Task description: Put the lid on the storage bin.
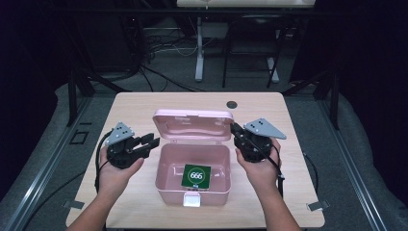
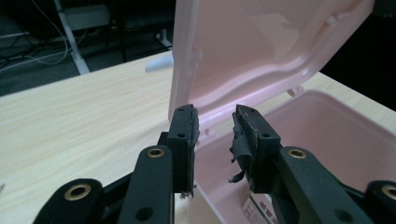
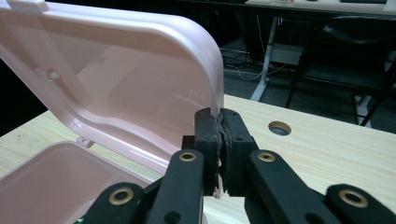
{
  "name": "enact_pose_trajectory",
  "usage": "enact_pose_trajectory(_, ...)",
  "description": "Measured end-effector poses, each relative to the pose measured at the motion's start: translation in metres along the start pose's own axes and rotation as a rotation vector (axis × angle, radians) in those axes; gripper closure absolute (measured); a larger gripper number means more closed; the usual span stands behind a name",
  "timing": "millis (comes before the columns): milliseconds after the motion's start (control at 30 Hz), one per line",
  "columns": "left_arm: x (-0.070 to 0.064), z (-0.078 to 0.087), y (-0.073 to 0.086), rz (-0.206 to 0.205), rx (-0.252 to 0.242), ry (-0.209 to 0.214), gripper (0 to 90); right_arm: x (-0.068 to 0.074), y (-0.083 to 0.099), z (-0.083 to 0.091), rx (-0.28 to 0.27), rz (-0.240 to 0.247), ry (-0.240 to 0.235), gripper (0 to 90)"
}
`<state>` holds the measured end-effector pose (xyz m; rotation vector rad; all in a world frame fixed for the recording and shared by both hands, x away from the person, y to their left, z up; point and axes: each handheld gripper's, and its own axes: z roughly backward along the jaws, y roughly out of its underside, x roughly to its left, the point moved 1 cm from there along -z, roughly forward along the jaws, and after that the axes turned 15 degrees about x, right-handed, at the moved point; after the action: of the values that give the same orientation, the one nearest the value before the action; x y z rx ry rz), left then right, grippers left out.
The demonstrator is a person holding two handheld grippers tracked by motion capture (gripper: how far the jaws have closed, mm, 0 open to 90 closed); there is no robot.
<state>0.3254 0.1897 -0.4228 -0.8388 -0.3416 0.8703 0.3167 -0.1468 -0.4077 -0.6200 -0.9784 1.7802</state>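
— Where's the right hand-held gripper (image 3: 219,122)?
— Jaws pinched on the side edge of the pink box's lid (image 3: 140,79), which stands raised.
— And the left hand-held gripper (image 2: 215,122)?
— Narrowly parted, gripping nothing, just off the lid's other side edge, over the box (image 1: 192,166) rim.
— Anything inside?
— A green card (image 1: 196,176) lies flat between both grippers, below them. Bare tabletop (image 1: 134,103) spreads outward of each.

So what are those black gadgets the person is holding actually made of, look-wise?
Each gripper, left and right, is a black linkage of two flat jaws with brass-ringed pivot holes and worn, frayed black pads. A grey three-cornered plate tops each, and a black cable trails off. No sleeves show on the forearms.
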Motion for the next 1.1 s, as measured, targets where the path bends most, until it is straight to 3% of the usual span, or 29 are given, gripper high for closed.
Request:
enact_pose_trajectory(300, 0.006, 0.003, -0.022, 0.0, -0.028, -0.033, 71.8, 0.0, 0.0, 0.0, -0.001, -0.004, -0.003, 86.8)
enact_pose_trajectory(767, 0.005, 0.005, -0.039, -0.006, -0.054, -0.041, 77.3, -0.001, 0.001, 0.0, -0.004, -0.006, -0.007, 86.8)
enact_pose_trajectory(1100, 0.003, 0.003, -0.042, -0.002, -0.05, -0.084, 82.6, -0.004, 0.0, -0.001, -0.001, -0.018, -0.028, 85.7)
